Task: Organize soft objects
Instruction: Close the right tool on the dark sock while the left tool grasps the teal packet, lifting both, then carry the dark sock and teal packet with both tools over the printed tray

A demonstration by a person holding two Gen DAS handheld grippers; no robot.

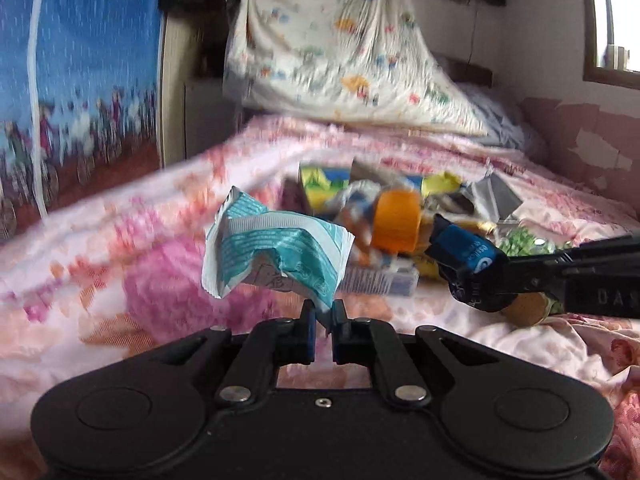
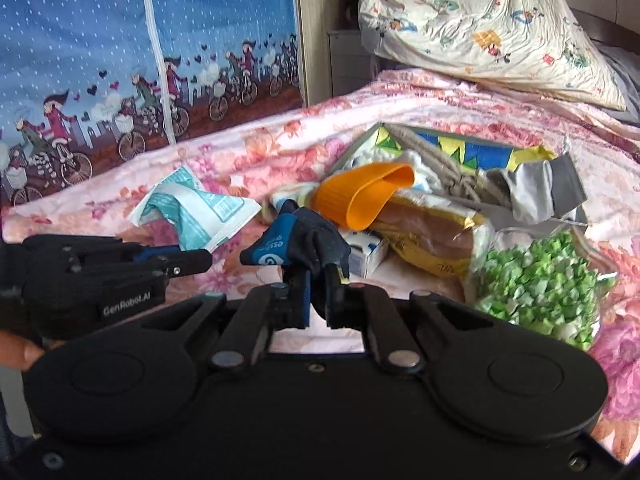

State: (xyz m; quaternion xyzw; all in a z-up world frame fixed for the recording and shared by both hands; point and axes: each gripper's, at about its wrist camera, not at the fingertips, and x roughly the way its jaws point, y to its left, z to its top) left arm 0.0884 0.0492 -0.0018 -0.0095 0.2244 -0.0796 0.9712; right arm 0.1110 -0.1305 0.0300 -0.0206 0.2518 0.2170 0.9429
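Observation:
My left gripper [image 1: 323,312] is shut on a crumpled teal-and-white packet [image 1: 276,252] and holds it above the floral bedspread [image 1: 140,264]. The packet also shows in the right wrist view [image 2: 196,216], with the left gripper [image 2: 200,258] at its lower edge. My right gripper [image 2: 319,280] is shut on a dark blue-and-black glove [image 2: 296,244], which also shows in the left wrist view [image 1: 464,256]. Behind them lies a pile: an orange silicone sleeve [image 2: 360,196], a yellow-and-blue box [image 2: 460,148], a bag of bread [image 2: 428,232], grey cloth [image 2: 536,192].
A bag of green paper pieces [image 2: 536,284] lies at the right. A printed pillow [image 2: 480,28] leans at the head of the bed. A blue curtain with cyclists [image 2: 140,60] hangs at the left. A small white carton [image 2: 366,256] sits by the glove.

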